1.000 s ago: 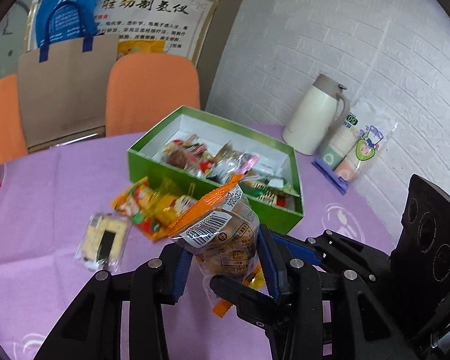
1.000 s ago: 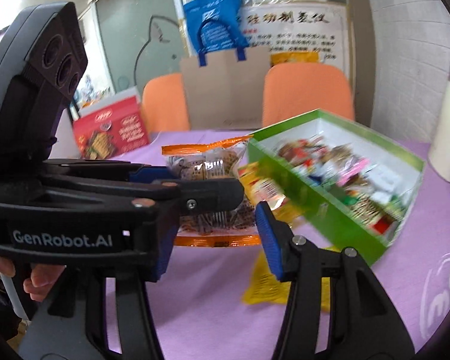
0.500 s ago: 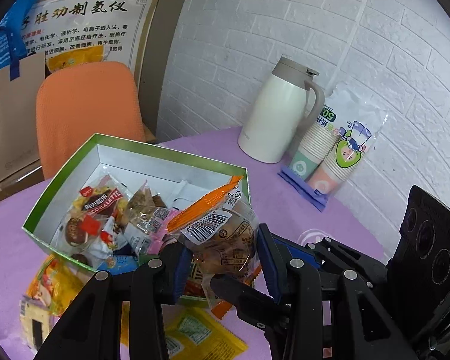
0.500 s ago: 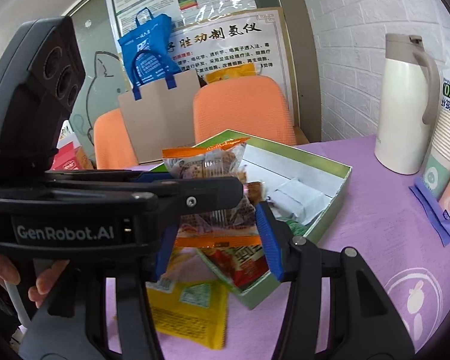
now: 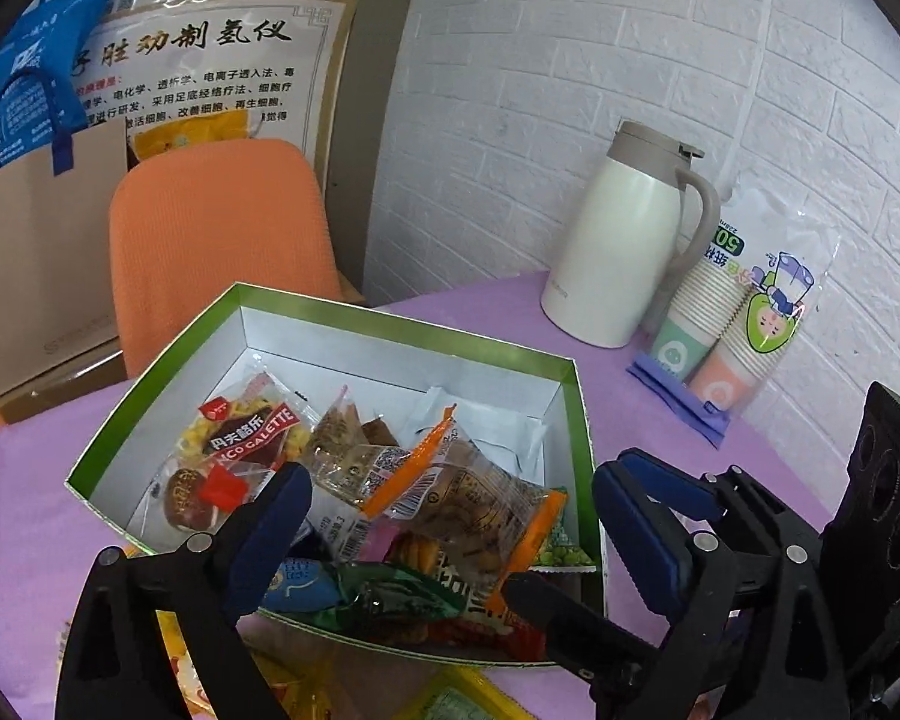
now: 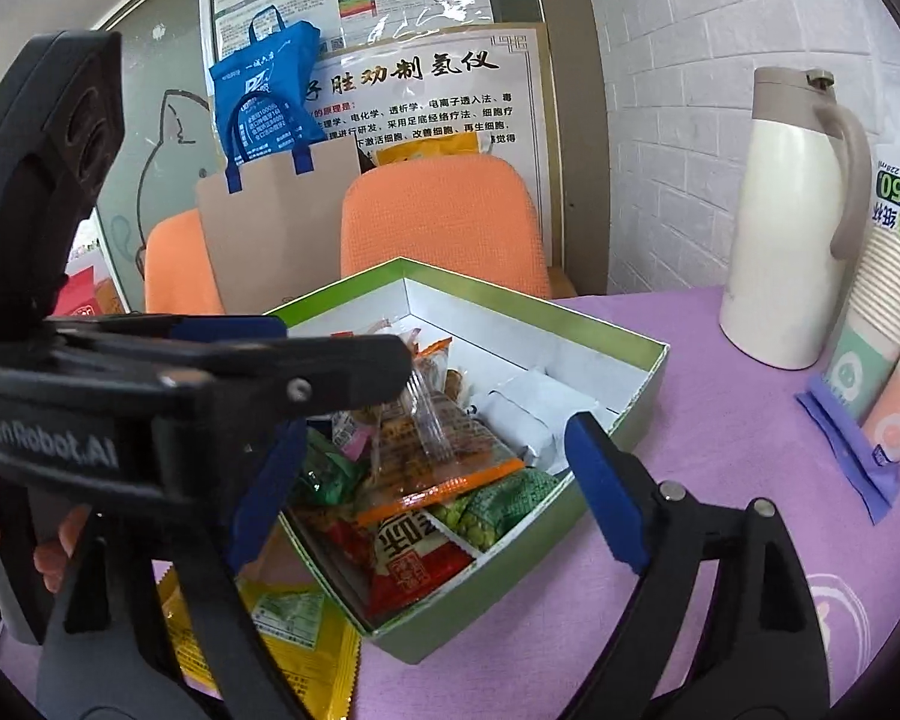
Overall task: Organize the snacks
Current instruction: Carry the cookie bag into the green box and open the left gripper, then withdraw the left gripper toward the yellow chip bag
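Both grippers, left (image 5: 450, 516) and right (image 6: 432, 468), have sprung wide open since half a second ago, letting go of the orange-edged biscuit packet (image 5: 468, 504). It now lies just ahead of their fingertips, atop the snacks in the green box (image 5: 390, 324). That one looks stowed; yellow packets (image 6: 282, 630) still wait on the purple tablecloth (image 6: 720, 450) beneath them.

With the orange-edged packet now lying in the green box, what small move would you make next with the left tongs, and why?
Probably lift the left tongs up and back from the green box. They stand open, the orange-edged packet lies free on the other snacks, and yellow packets remain outside on the purple table to fetch.
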`<state>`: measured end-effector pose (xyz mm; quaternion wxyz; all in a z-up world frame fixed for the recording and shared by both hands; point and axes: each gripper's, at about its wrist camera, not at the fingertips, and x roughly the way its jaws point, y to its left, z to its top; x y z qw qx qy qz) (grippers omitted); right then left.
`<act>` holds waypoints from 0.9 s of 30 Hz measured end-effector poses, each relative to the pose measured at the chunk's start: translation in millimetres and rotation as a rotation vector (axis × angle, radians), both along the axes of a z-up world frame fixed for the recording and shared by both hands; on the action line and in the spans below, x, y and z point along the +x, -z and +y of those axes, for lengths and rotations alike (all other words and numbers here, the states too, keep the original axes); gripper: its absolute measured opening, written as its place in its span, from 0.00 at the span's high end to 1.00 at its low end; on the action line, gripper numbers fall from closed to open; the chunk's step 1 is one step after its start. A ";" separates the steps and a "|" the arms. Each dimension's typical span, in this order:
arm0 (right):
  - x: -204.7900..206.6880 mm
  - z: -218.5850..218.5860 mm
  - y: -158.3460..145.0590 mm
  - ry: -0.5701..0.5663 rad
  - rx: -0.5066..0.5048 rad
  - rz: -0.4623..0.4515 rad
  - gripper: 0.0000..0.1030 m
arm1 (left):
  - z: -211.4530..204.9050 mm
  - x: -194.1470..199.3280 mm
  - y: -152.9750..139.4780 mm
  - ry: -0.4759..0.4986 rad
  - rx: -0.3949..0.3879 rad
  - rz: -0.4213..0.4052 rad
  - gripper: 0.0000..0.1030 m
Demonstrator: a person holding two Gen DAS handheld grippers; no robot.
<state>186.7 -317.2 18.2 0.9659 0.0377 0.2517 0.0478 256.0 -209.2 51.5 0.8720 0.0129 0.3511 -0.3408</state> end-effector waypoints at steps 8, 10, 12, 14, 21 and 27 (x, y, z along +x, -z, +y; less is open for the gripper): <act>-21.7 0.0 -3.3 0.009 0.042 0.019 0.11 | 24.0 -17.6 -9.9 -0.049 0.019 -0.012 0.06; -31.9 3.2 -8.4 0.018 0.043 0.012 0.11 | 32.5 -27.1 -13.9 -0.073 0.035 -0.027 0.06; -43.5 7.3 -13.7 0.016 0.051 0.001 0.10 | 42.9 -37.4 -17.8 -0.091 0.038 -0.037 0.06; -55.0 12.3 -17.8 0.015 0.054 -0.003 0.08 | 55.2 -48.0 -20.2 -0.117 0.040 -0.032 0.06; -88.1 33.6 -21.8 -0.015 0.053 0.008 0.07 | 99.8 -84.9 -15.9 -0.174 0.011 0.029 0.06; -111.8 46.9 -7.3 -0.042 0.055 0.054 0.07 | 135.7 -113.8 7.9 -0.234 0.026 0.066 0.06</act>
